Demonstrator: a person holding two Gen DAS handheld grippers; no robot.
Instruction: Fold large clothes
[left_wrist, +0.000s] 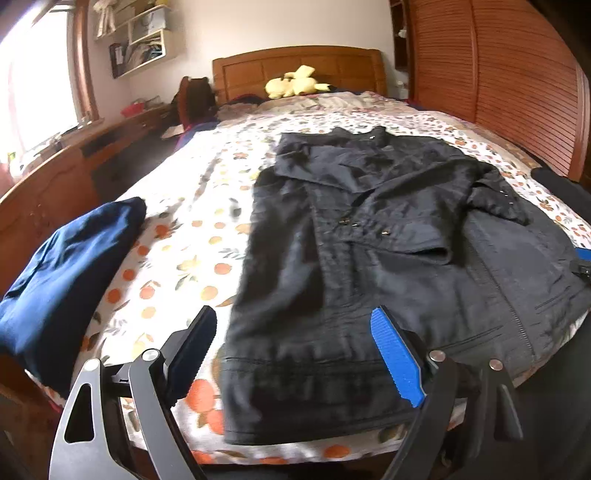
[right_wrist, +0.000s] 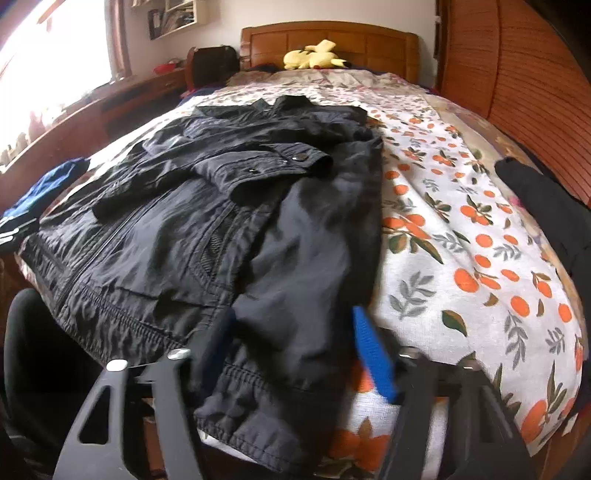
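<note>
A black jacket (left_wrist: 388, 236) lies flat on the bed, collar toward the headboard and both sleeves folded across its front. In the right wrist view the jacket (right_wrist: 229, 229) fills the left and middle. My left gripper (left_wrist: 295, 321) stands open, wide, just above the jacket's near left hem; nothing is pinched between its black and blue fingers. My right gripper (right_wrist: 291, 321) is open too. Its fingers straddle the jacket's near right hem, with fabric lying between them but not visibly pressed.
The bed has an orange-print sheet (left_wrist: 184, 229). A folded dark blue garment (left_wrist: 66, 266) lies at its near left edge and a black garment (right_wrist: 543, 206) at the right edge. A yellow plush toy (left_wrist: 295, 83) sits by the headboard. A slatted wooden wardrobe (left_wrist: 498, 74) lines the right.
</note>
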